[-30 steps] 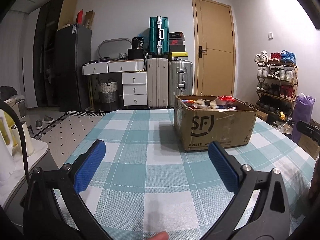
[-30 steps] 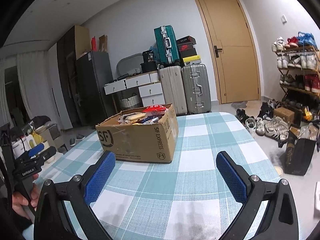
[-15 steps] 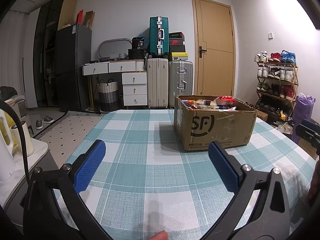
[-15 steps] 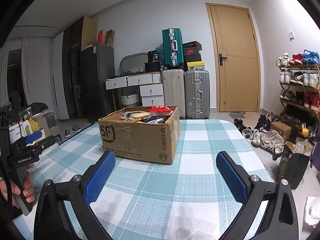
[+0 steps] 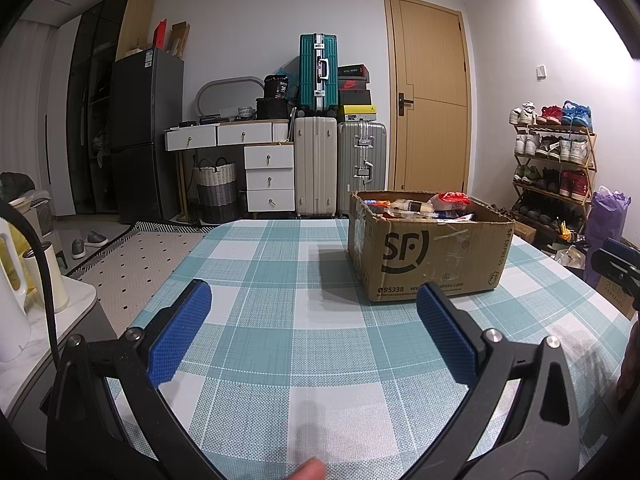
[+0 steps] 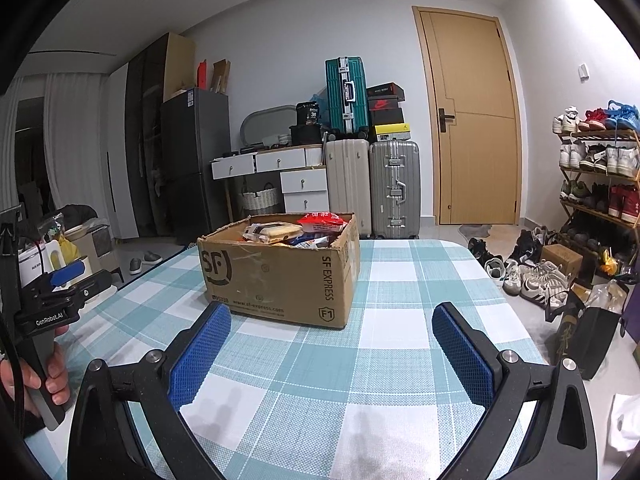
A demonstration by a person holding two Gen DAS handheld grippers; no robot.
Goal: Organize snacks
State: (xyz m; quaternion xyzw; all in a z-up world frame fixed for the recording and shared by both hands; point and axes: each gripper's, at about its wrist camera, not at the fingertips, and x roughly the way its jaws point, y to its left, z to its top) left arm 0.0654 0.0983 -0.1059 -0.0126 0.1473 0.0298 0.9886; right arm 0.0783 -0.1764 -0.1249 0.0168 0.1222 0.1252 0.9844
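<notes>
Snacks (image 6: 296, 234) lie heaped inside the cardboard box (image 5: 428, 256) on the checked surface (image 5: 280, 320); none outside it. Both claws, left claw (image 5: 310, 312) and right claw (image 6: 332, 334), hang spread and empty, short of the box.

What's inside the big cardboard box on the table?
The cardboard box is full of snack packets: a red one and a yellowish one lie on top. Whatever lies underneath them is hidden.

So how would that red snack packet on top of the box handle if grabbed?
The red snack packet looks like a puffy film bag: probably light, floppy and crushable. Lying loose atop the heap in the cardboard box, it would likely lift freely, though the film may slip.
</notes>
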